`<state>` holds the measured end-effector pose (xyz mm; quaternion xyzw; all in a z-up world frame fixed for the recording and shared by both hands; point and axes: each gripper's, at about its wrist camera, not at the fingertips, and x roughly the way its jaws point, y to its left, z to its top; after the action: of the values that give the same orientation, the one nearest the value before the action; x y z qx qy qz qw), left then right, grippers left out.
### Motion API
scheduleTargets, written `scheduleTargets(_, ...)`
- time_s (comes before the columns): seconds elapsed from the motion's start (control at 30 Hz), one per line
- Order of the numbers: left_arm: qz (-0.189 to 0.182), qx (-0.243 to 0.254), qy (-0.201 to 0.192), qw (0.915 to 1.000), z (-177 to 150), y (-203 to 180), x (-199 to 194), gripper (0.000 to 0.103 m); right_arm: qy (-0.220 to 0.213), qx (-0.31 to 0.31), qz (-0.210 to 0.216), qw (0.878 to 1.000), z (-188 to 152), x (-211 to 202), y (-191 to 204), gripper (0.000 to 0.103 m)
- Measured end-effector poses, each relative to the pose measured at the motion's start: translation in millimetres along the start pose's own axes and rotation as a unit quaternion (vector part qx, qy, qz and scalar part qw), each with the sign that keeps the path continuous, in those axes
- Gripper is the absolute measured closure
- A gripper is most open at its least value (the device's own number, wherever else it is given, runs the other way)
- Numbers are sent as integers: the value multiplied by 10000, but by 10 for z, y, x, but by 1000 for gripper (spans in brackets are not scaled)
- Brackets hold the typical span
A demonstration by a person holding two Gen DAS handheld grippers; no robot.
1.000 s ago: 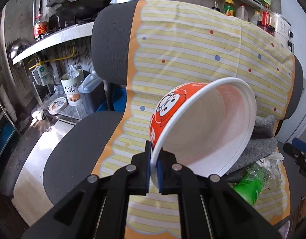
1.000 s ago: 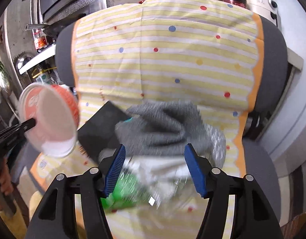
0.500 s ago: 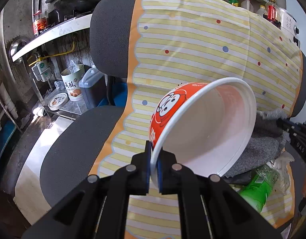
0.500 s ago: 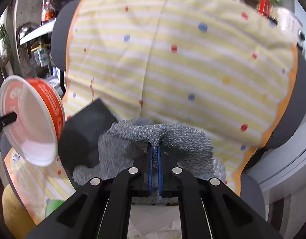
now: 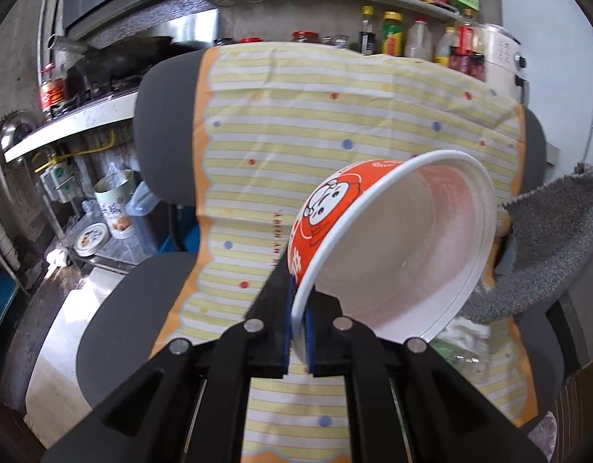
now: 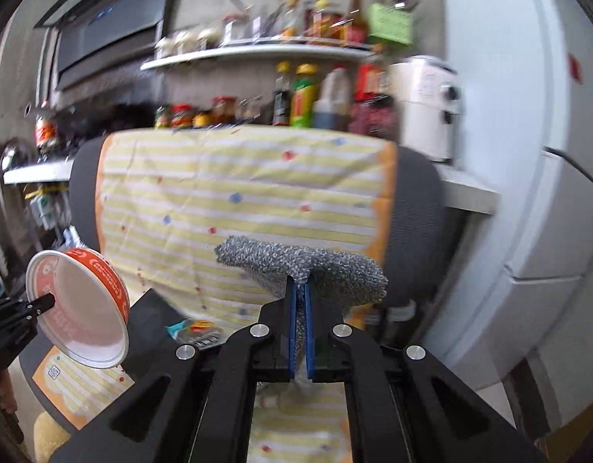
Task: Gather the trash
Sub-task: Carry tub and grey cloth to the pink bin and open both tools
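My left gripper (image 5: pixel 299 310) is shut on the rim of an orange and white paper noodle bowl (image 5: pixel 396 247), which is held tilted in the air over the chair seat. The same bowl (image 6: pixel 80 305) shows at the left of the right wrist view, with the left gripper (image 6: pixel 46 301) pinching its edge. My right gripper (image 6: pixel 301 310) is shut on a grey knitted cloth (image 6: pixel 304 266), lifted above the seat. That cloth (image 5: pixel 543 247) hangs at the right edge of the left wrist view. A green plastic bottle (image 5: pixel 456 351) and crumpled white wrappers (image 5: pixel 468 328) lie on the seat below the bowl.
A dark office chair (image 5: pixel 165 123) carries a yellow striped, dotted cover (image 5: pixel 335 123). A black flat object (image 6: pixel 154 316) and a small colourful packet (image 6: pixel 196 326) lie on the seat. Behind stand a kitchen counter with sauce bottles (image 6: pixel 304 96), a white appliance (image 6: pixel 427 108) and tins (image 5: pixel 115 204) on a low shelf.
The right gripper closed on the grey cloth and raised it off the seat, uncovering what lay beneath. The left gripper lifted the bowl a little higher.
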<state>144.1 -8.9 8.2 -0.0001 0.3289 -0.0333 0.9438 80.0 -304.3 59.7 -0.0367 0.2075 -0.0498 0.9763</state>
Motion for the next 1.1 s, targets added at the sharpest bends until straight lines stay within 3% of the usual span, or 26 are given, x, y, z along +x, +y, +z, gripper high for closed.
scheduleTargets(0.37, -1111, 776, -109, 9907, -150, -1039, -424, 99, -100, 388, -578, 9975, -362, -1011, -609, 99)
scheduleTargets(0.6, -1896, 1424, 169, 9713, -450, -1788, -506, 99, 273, 969, -988, 9900, -974, -1449, -1079, 99)
scheduleTargets(0.87, -2367, 1871, 472, 9522, -848, -2358, -482, 99, 962, 1779, -1769, 9632, -1914, -1796, -1573, 99)
scheduleTargets(1.1, -2524, 2137, 831, 9401, -1161, -2651, -399, 99, 1607, 2364, -2268, 9310, -2714, -1715, -1997, 98)
